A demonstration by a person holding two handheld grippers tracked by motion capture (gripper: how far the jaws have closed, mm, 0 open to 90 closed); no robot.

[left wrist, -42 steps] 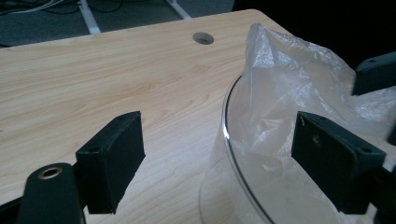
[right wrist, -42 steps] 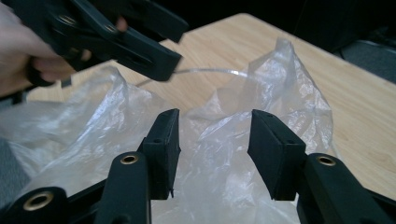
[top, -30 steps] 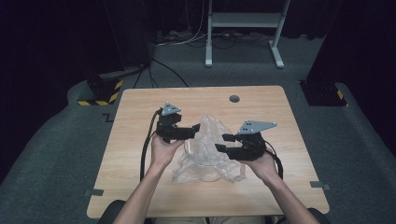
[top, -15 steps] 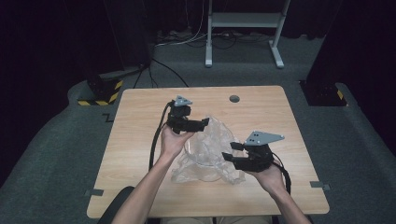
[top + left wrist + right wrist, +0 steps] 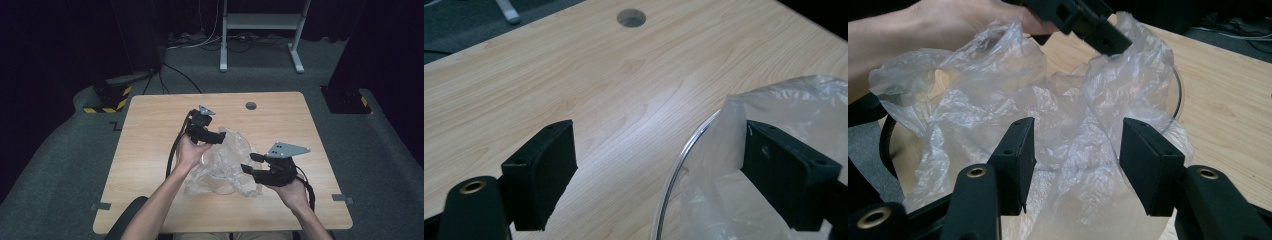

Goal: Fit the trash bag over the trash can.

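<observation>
A crumpled clear plastic bag (image 5: 227, 165) lies in the middle of the wooden table (image 5: 150, 150), draped over a clear round rim (image 5: 684, 155). My left gripper (image 5: 220, 136) is at the bag's far edge with its jaws wide apart. In the left gripper view (image 5: 656, 132) the film (image 5: 794, 100) rests against one jaw and the rim passes between the two. My right gripper (image 5: 248, 163) is at the bag's right side, open. In the right gripper view (image 5: 1078, 127) the bunched film (image 5: 998, 85) sits just beyond the tips, unpinched.
A round cable hole (image 5: 251, 106) is near the table's far edge. Cables trail from both grippers across the table. Beyond the table stand a white metal frame (image 5: 260, 22) and a black box with yellow-black tape (image 5: 107, 95) on the grey floor.
The left gripper has moved right and farther up the table to the bag's far edge. The right gripper has drawn right and nearer to the person. The bag lies spread wider between them.
</observation>
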